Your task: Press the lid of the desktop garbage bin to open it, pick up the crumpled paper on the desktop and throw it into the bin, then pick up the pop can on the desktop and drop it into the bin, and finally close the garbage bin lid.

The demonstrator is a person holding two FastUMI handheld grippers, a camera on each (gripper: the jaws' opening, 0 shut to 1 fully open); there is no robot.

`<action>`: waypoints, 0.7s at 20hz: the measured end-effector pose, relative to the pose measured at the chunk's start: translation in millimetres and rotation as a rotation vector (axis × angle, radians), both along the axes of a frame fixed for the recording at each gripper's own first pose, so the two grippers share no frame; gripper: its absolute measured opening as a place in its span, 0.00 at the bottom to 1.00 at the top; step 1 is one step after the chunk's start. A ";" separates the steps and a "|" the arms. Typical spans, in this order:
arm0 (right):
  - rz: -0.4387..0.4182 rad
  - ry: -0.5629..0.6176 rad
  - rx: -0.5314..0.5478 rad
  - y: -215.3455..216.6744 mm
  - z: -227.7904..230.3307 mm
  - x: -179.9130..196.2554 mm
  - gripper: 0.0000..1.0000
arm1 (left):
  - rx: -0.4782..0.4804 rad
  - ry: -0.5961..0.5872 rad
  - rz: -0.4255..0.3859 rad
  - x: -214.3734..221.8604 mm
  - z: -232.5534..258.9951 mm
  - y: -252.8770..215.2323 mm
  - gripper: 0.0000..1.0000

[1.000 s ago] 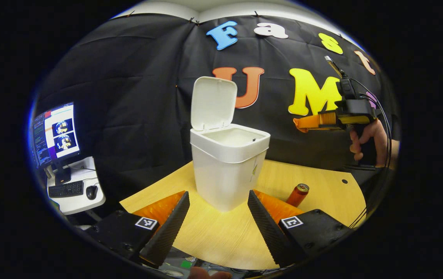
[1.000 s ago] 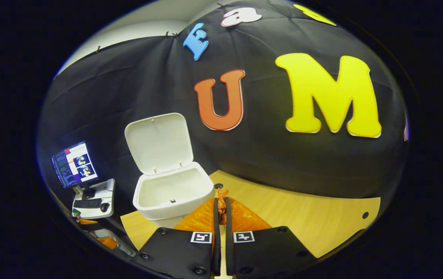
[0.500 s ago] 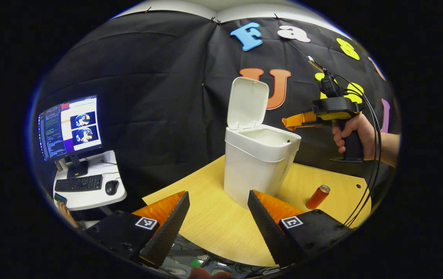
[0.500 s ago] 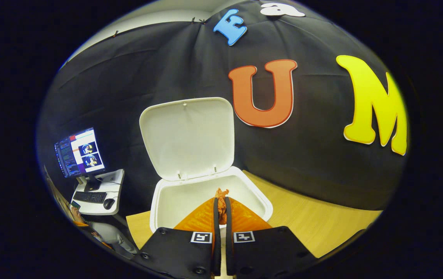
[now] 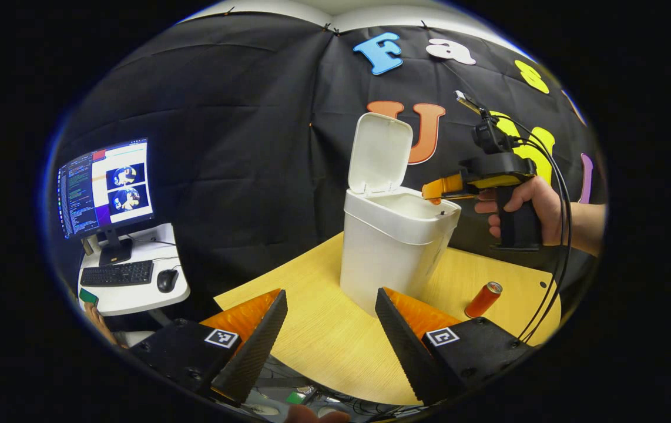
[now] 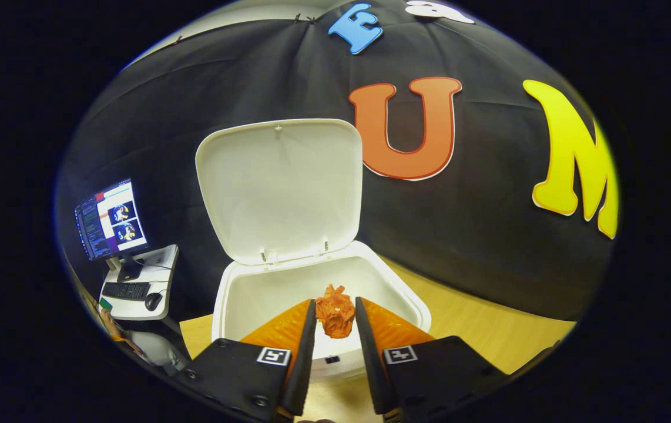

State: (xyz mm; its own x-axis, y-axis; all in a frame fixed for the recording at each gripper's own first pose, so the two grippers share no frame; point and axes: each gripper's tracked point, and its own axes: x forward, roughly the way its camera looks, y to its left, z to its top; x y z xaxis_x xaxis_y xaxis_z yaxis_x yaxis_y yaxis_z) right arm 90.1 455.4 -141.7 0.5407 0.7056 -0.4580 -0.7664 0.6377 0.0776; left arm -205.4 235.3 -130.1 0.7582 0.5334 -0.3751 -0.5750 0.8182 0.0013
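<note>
- My right gripper point(image 6: 335, 320) has its jaws parted a little, the crumpled paper point(image 6: 335, 317) between them over the open bin point(image 6: 318, 282); whether both fingers touch it I cannot tell
- My left gripper point(image 5: 329, 329) stands wide, holding nothing
- The pop can point(image 5: 483, 299) lies on the table point(image 5: 335, 352) beside the bin, lid point(image 6: 279, 188) upright

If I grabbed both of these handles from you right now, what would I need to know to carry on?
Right gripper: above the open garbage bin, fingers parted, the crumpled paper between them; whether they still pinch it, I cannot tell.
Left gripper: open, empty, low over the desktop in front of the bin.
Lid: up.
Pop can: on the desktop right of the bin, tilted.
Done: lid opened, paper carried over the bin.
Left: let the paper fall in, drop the can in, close the lid.
</note>
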 end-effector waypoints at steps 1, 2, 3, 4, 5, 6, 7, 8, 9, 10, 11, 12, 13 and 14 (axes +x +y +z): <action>0.000 -0.001 0.004 -0.5 1.9 0.8 0.53 | 0.005 -0.004 -0.007 1.9 1.3 -1.6 1.00; 0.004 0.000 0.011 -1.3 4.8 -0.7 0.58 | 0.009 -0.006 -0.016 4.5 2.6 -3.5 1.00; 0.001 -0.003 0.016 -2.0 6.4 -0.4 0.65 | 0.012 -0.008 -0.024 6.2 2.7 -4.5 1.00; -0.003 -0.006 0.022 -4.7 8.6 -0.2 0.68 | 0.015 -0.011 -0.036 8.5 4.0 -7.8 0.99; -0.008 -0.011 0.030 -7.4 12.3 -1.4 0.68 | 0.020 -0.017 -0.051 12.0 5.3 -9.7 0.99; -0.005 -0.018 0.047 -12.0 19.5 -4.8 0.68 | 0.026 -0.021 -0.065 14.5 7.1 -12.9 1.00; -0.001 -0.034 0.058 -16.0 25.6 -7.6 0.70 | 0.032 -0.024 -0.085 17.6 8.1 -17.6 1.00; -0.003 -0.060 0.063 -23.8 31.7 -8.6 0.72 | 0.038 -0.037 -0.114 23.1 10.5 -24.4 0.99; -0.005 -0.086 0.071 -32.0 38.8 -11.4 0.70 | 0.047 -0.052 -0.148 29.1 14.8 -32.6 1.00; -0.007 -0.104 0.085 -40.0 45.6 -15.5 0.73 | 0.066 -0.063 -0.181 35.1 18.1 -38.2 0.99; -0.008 -0.117 0.102 -48.3 53.3 -21.1 0.75 | 0.088 -0.070 -0.213 40.7 22.1 -44.8 0.99; -0.009 -0.129 0.117 -58.3 60.4 -26.1 0.79 | 0.106 -0.075 -0.245 45.6 24.4 -52.2 0.99; -0.014 -0.147 0.126 -70.3 67.7 -30.1 0.81 | 0.119 -0.079 -0.271 50.5 25.9 -59.9 0.99; -0.023 -0.168 0.132 -82.8 74.7 -33.0 0.81 | 0.125 -0.085 -0.298 54.9 26.6 -67.0 0.99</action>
